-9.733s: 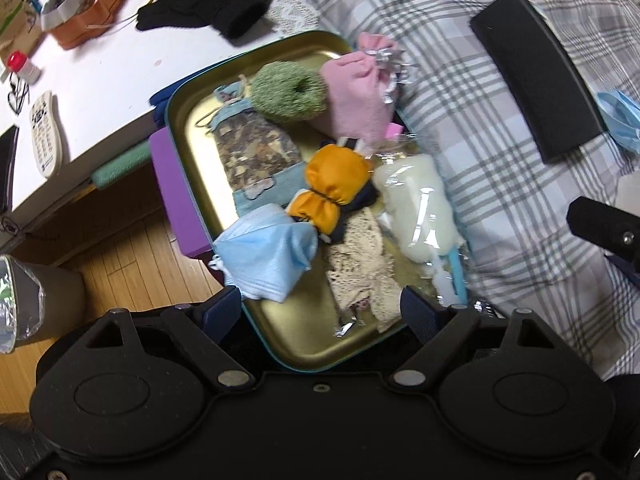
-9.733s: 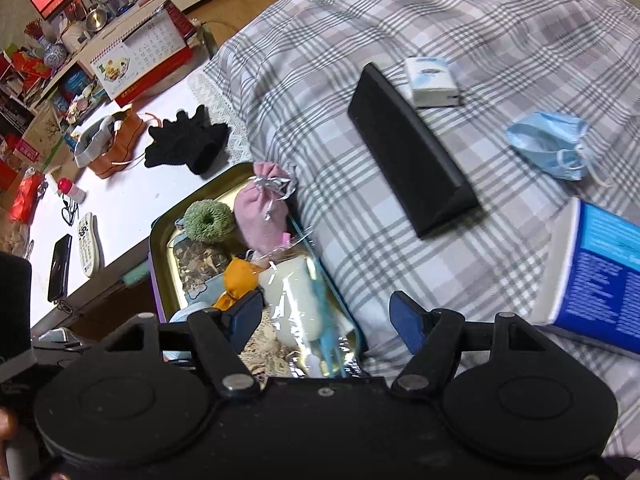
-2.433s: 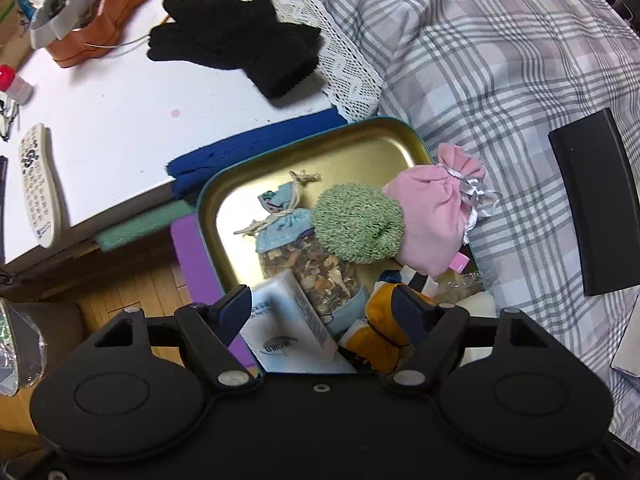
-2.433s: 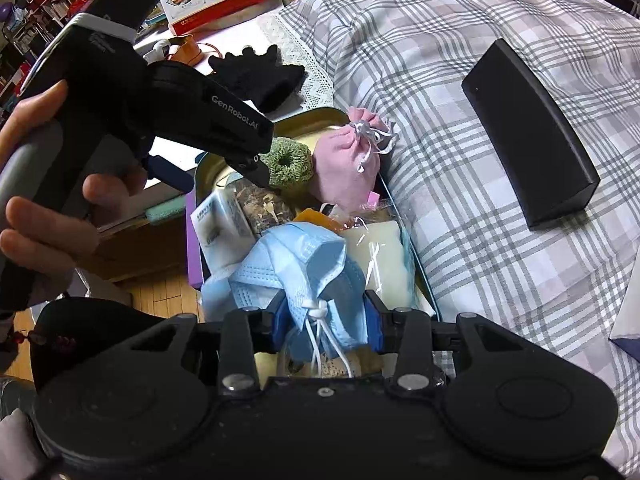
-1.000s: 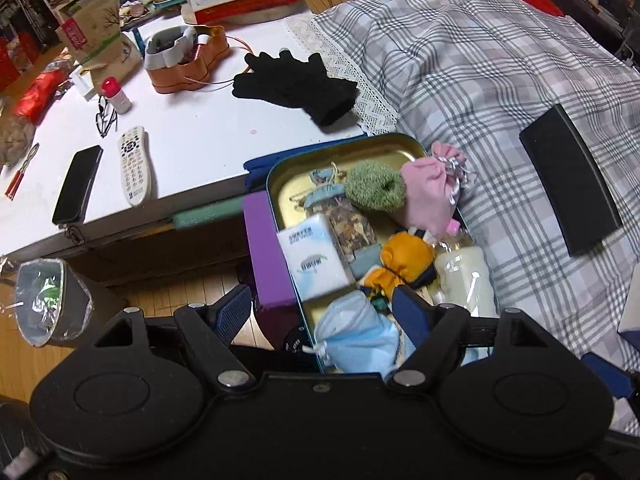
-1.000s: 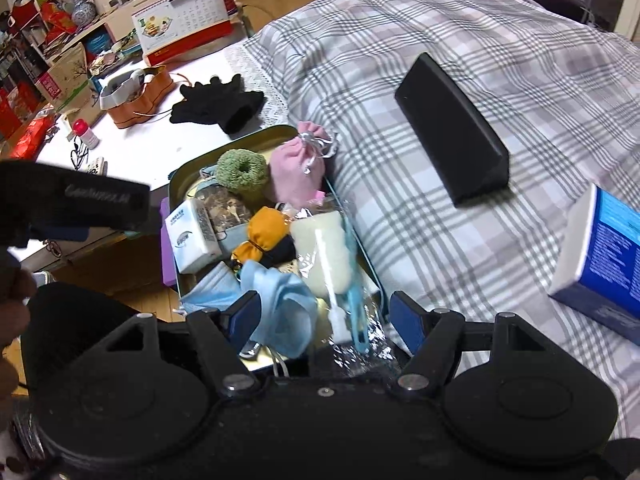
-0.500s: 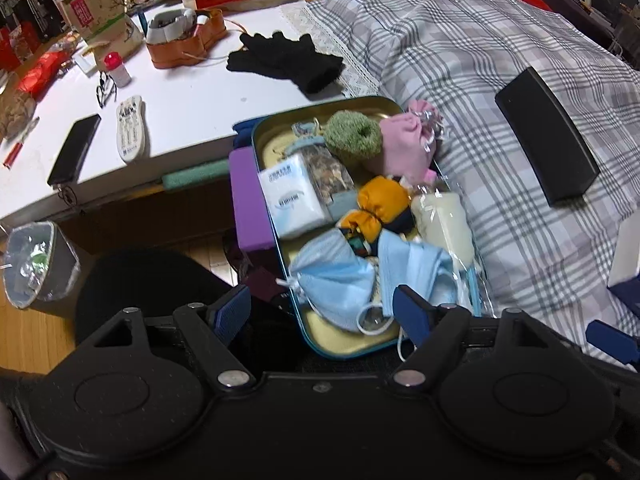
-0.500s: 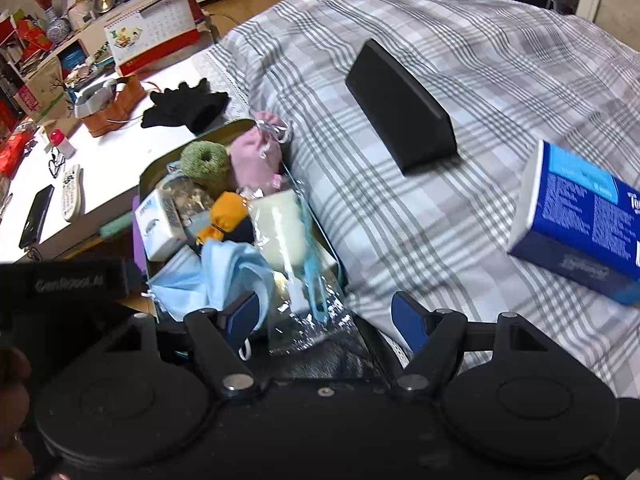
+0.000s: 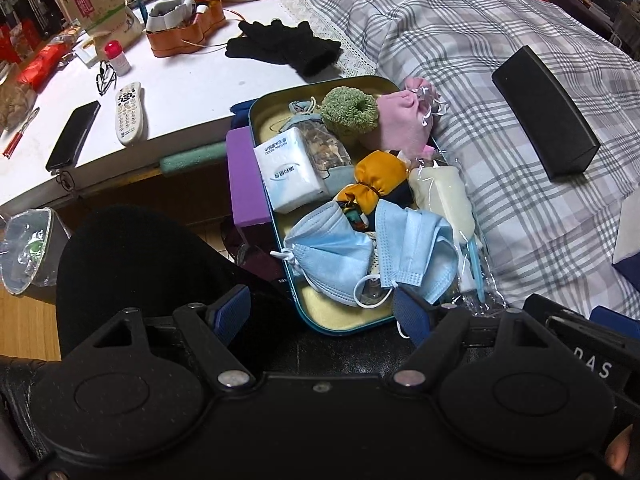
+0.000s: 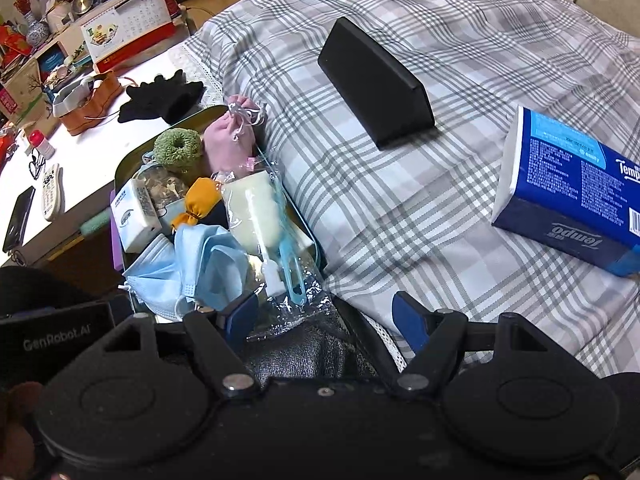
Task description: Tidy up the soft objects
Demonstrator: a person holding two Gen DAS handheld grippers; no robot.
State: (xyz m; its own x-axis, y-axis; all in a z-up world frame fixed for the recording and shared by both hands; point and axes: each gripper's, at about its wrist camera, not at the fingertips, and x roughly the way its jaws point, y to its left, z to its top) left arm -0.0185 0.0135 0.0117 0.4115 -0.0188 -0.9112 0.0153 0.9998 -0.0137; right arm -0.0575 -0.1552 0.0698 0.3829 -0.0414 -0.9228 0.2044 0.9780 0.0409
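A gold tin tray (image 9: 352, 316) (image 10: 130, 164) at the bed's edge holds soft things: two blue face masks (image 9: 336, 256) (image 10: 208, 256), a white tissue pack (image 9: 290, 168) (image 10: 134, 210), a green scrunchie (image 9: 350, 110) (image 10: 178, 148), a pink pouch (image 9: 402, 120) (image 10: 228, 140), an orange pouch (image 9: 376, 182), a sachet of dried bits and a clear-wrapped cream sponge (image 9: 442, 196) (image 10: 256, 208). My left gripper (image 9: 324, 314) hangs open, back from the tray's near end. My right gripper (image 10: 324, 318) is open too, above the wrapper's end and the person's lap, with nothing held.
A black case (image 9: 546, 114) (image 10: 378, 80) and a blue tissue box (image 10: 572, 192) lie on the plaid bedspread. The white table (image 9: 168, 84) carries black gloves (image 9: 286, 46), a remote (image 9: 128, 114), a phone and an orange box. A bin (image 9: 26, 248) stands on the floor.
Both grippers have drawn back from the tray, so more of it shows. The second blue mask now lies in the tray beside the first.
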